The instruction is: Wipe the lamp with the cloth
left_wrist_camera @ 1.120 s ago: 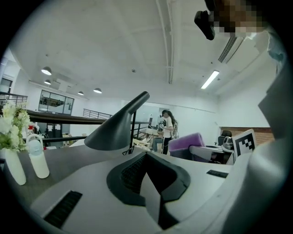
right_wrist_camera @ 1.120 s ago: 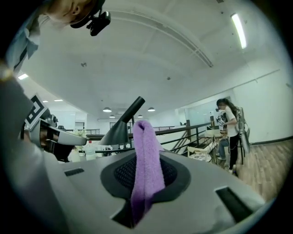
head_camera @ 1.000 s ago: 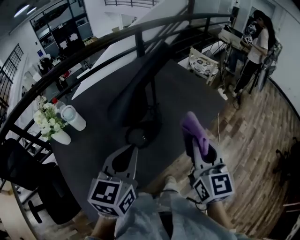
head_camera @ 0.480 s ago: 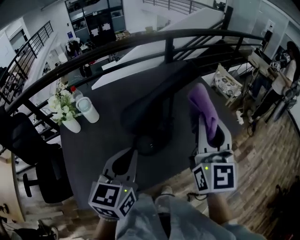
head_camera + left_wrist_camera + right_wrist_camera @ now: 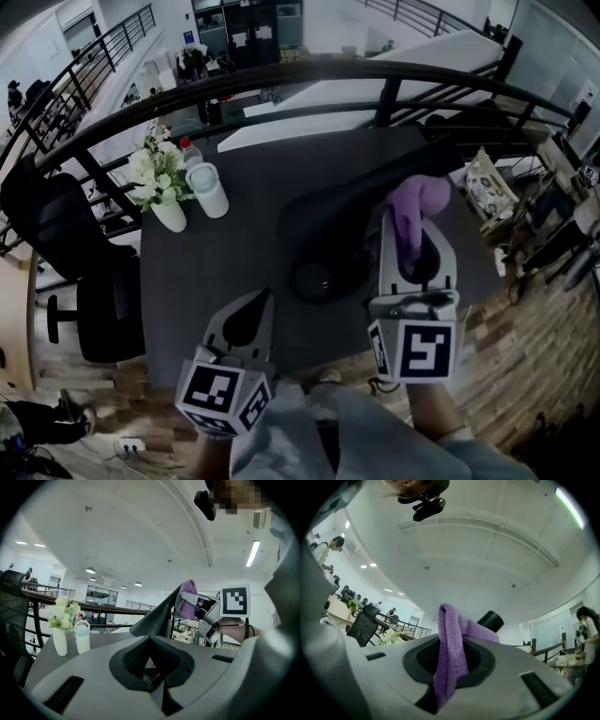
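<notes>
A black desk lamp [image 5: 314, 278] stands on the dark table [image 5: 225, 253], its round base near the front and its long head [image 5: 361, 197] slanting up to the right. My right gripper [image 5: 411, 230] is shut on a purple cloth [image 5: 417, 199], which is held right against the lamp head's right end. In the right gripper view the cloth [image 5: 452, 648] hangs between the jaws, with a black lamp end [image 5: 490, 619] behind it. My left gripper [image 5: 260, 300] is shut and holds nothing, low at the table's front, left of the base. The left gripper view shows the lamp head [image 5: 157, 618] and the cloth [image 5: 187, 605].
A white vase of flowers [image 5: 157, 187] and a white bottle [image 5: 208, 190] stand at the table's back left. A black railing [image 5: 281, 80] runs behind the table. A black office chair [image 5: 66, 258] is at the left, a patterned chair [image 5: 487, 183] at the right.
The right gripper has carried the cloth up to the lamp head. The view has swung left, so the lamp and vase sit more to the right. The left gripper has hardly moved.
</notes>
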A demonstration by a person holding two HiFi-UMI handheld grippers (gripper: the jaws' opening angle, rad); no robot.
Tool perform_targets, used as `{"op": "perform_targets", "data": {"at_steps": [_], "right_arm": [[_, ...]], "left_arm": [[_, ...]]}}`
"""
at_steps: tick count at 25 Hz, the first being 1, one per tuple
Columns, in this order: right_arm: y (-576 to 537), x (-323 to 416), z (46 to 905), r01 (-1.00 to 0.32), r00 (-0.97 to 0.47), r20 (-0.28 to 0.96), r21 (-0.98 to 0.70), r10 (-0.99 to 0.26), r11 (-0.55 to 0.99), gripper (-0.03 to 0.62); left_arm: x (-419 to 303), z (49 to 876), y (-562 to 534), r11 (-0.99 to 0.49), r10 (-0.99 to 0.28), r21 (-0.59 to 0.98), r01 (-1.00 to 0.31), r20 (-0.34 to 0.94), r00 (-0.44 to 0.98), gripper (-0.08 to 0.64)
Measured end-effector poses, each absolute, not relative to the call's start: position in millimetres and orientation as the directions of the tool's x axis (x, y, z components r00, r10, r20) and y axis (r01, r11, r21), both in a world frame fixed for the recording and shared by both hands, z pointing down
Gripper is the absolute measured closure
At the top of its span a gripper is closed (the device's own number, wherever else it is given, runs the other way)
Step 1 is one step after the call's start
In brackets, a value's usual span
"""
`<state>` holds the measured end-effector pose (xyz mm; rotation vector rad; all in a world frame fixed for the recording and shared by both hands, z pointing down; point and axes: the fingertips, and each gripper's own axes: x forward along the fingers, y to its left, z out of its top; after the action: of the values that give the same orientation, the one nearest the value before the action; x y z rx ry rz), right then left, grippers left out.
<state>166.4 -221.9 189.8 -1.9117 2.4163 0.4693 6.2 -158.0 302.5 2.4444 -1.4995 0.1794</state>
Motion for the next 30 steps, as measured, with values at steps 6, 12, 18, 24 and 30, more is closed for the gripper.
{"op": "perform_targets", "data": {"at_steps": [6,12,18,24,30], "right_arm": [[-228.5,113.0,195.9,-0.905,-0.364,-0.19,0.303,-0.912,0.298,0.535],[-239.4,66.9,218.6,-0.856,-0.438,-0.083,0.341,-0.895,0.388,0.535],[-246.4,33.2,250.2,-0.817,-0.49,0.005,0.346,-0.872,0.461,0.535],[-230.6,16.0,281.4,-0.778,-0.528,0.08,0.352,-0.845,0.52,0.535],[-222.6,41.0,282.8,-0.819,-0.466,0.059,0.347,-0.883,0.456,0.535]], "left_arm": [[-10.7,302.8,-154.9,-0.384,-0.875,0.17,-0.907,0.247,0.417,0.546],[-23.7,303.4,-148.2,-0.358,-0.878,0.175,-0.917,0.27,0.395,0.546],[-35.1,304.0,-145.1,-0.334,-0.894,0.183,-0.925,0.249,0.372,0.546],[-39.4,305.0,-142.5,-0.335,-0.892,0.181,-0.925,0.255,0.373,0.546],[-28.5,303.2,-145.3,-0.38,-0.874,0.177,-0.908,0.252,0.415,0.546]]}}
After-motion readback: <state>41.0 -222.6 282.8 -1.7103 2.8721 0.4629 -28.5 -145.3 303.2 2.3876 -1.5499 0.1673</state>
